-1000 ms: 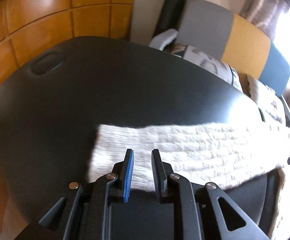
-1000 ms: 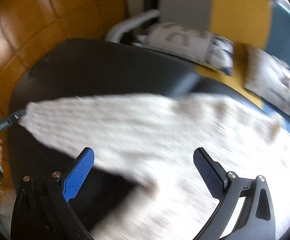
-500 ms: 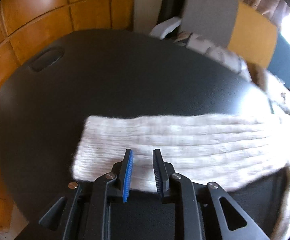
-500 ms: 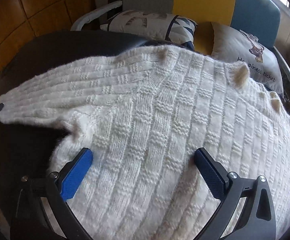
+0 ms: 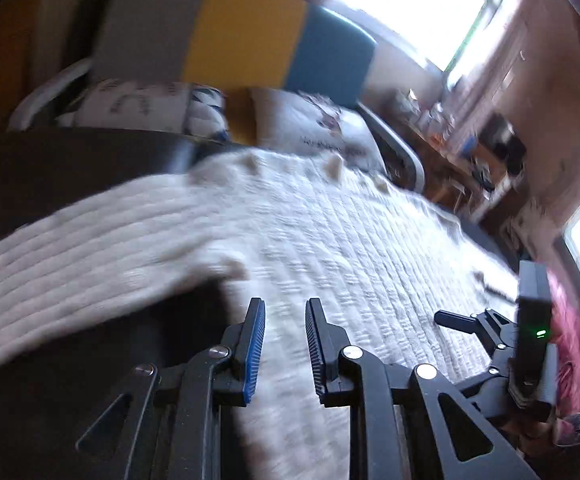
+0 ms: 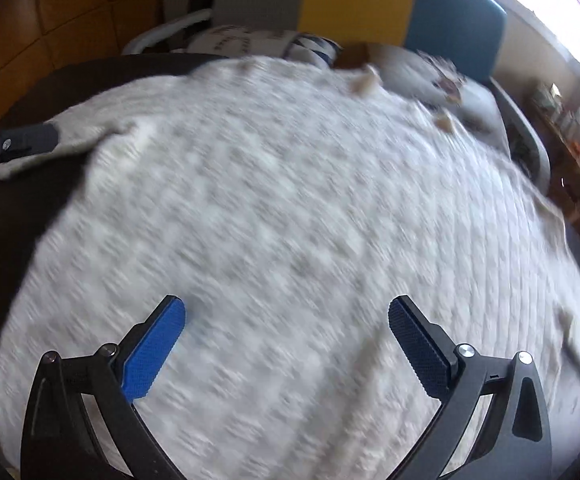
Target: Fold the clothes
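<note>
Sweater (image 6: 290, 208) edge (blurred) near table (image 6: 18, 208) rim

Black claw (image 6: 286, 340) frames, blue ribbed pads (image 6: 154, 346), silver screws (image 6: 465, 350).

Sweater (image 6: 290, 200) knit motion-blurred; hem cut off by bottom edge.

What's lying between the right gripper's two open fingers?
Only the white sweater on the dark table fills the right gripper's open gap, in the right wrist view.
</note>
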Demonstrator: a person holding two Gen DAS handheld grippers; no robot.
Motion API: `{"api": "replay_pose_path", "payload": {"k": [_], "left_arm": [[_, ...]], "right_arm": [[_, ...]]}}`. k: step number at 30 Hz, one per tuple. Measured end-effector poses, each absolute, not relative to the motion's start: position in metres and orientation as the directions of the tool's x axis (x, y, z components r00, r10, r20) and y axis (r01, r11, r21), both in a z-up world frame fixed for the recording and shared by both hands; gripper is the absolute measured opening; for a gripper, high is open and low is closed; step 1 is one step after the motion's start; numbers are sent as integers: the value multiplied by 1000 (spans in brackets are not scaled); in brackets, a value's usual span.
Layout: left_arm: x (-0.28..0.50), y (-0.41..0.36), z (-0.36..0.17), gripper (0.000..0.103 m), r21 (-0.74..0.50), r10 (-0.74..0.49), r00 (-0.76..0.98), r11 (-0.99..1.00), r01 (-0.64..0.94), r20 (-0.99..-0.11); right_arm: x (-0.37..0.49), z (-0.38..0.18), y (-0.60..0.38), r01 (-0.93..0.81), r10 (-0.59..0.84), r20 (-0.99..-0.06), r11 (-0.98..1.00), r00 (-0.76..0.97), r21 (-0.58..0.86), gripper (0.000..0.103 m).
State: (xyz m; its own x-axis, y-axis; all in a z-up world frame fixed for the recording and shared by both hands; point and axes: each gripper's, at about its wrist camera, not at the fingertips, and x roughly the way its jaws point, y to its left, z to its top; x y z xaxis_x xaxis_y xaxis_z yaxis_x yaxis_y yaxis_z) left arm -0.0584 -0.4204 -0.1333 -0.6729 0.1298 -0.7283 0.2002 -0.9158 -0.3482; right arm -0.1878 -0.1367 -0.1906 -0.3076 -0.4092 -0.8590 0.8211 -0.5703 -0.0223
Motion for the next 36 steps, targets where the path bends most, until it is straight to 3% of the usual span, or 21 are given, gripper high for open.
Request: {"api": "replay_pose_path", "payload": {"k": [4,15,21,28,31,33,36], "left_arm": [[-80,-401,-159,20,-277,76,-575,-922,271,-815],[-83,-382,-149,22,-199,-12,-560,-928,314,-829],[-73,-347,-124,22,-186,-4,-616,-952,243,-788],[-74,-321,-155,22,-154,-19,-543,-950,271,-839],[-69,-314,-154,22,-122,-50,-550,-954,273,-834],[-66,-311,-154,22,-103,-65,-546,-957,271,-835],[-61,-305,-154,22,-73,-87,-540,-961,268,-837]], "right_arm": [[-192,-195,-125,812,-445,-849,-583,-284,34,103],[-188,-194,-117,798,-472,-832,-600,-291,61,103],[-189,-181,-88,772,-449,-849,-631,-278,80,103],[-196,-187,-14,683,-337,-868,-731,-363,-2,103],[-197,-189,6,672,-359,-862,-740,-359,28,103],[-194,-180,15,668,-365,-849,-744,-382,20,96],[-197,-172,32,655,-374,-843,-754,-386,35,95]]}}
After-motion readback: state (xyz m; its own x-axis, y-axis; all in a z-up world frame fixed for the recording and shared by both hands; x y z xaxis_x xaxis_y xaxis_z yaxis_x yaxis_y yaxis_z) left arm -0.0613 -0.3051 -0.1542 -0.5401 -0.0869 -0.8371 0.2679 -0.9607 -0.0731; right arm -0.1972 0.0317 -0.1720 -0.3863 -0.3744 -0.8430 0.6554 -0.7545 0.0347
